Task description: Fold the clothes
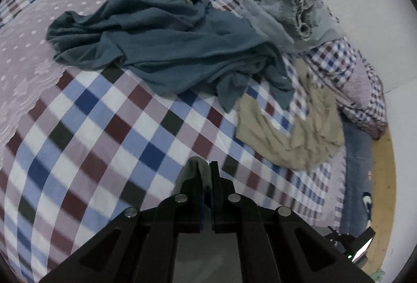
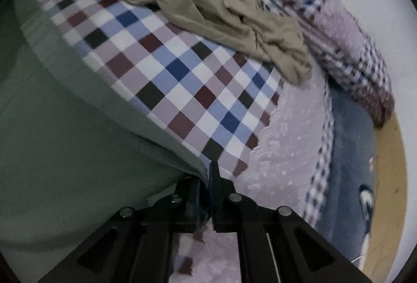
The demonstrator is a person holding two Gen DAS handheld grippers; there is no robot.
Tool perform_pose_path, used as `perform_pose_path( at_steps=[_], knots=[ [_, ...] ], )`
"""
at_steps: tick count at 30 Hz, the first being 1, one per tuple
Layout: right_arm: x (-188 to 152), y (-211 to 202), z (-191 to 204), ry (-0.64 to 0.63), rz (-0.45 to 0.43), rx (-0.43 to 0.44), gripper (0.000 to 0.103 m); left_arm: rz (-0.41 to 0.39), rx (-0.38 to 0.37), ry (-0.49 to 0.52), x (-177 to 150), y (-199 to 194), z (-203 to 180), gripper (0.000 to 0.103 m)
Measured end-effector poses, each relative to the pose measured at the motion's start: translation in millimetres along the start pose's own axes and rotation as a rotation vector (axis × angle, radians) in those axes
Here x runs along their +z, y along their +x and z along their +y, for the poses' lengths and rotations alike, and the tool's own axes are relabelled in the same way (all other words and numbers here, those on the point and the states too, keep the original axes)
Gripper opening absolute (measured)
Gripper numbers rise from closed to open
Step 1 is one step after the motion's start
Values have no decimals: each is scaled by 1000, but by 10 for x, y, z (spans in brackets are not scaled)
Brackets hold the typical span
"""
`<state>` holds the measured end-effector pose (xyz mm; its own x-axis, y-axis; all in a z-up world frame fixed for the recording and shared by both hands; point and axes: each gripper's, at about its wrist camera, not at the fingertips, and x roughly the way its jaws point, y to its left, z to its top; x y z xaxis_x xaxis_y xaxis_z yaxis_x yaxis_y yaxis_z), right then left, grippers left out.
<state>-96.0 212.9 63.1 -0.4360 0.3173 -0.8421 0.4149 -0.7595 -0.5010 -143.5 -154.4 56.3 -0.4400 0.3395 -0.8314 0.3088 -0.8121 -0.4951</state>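
Left gripper (image 1: 207,173): jaws pinched together on a thin edge of grey-green cloth.
Right gripper (image 2: 206,178): jaws clamped on a corner of the grey-green garment (image 2: 65,139), which spreads wide to its left.
Bed: checked bedspread (image 1: 104,126) with a bare patch just beyond both grippers.
Waiting pile: teal garment (image 1: 169,43) at the far middle, pale grey garment (image 1: 281,9) far right, beige garment (image 1: 294,137) near right.
Step, as I judge it: garment held by two points, ready to lay out.
Next move: lower it flat onto the bare patch, keeping the edge taut.
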Motion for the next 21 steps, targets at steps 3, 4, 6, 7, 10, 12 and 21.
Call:
perform_pose_path(
  at_steps=[3,4,6,7,10,12,21],
  knots=[
    [-38,180,-151,149,17,16,53,31,10,6,38,137,70,2],
    [-79,199,-239,212,16,21,70,38,-14,-11,56,140,122,3],
    [-175,232,-449,361,9,44,82,48,-71,-50,92,126,235,7],
    [-249,242,-619,479,-3,78,84,52,-100,-69,110,118,291,9],
    [-554,218,-1079,852,-57,131,85,-105,-150,-101,154,-167,442,50],
    [-830,263,-1297,1089,-103,265,85,-193,-158,-114,135,-346,538,63],
    [-1492,-191,-1065,1054,-157,349,85,-240,-142,78,-517,-823,653,64]
  ],
)
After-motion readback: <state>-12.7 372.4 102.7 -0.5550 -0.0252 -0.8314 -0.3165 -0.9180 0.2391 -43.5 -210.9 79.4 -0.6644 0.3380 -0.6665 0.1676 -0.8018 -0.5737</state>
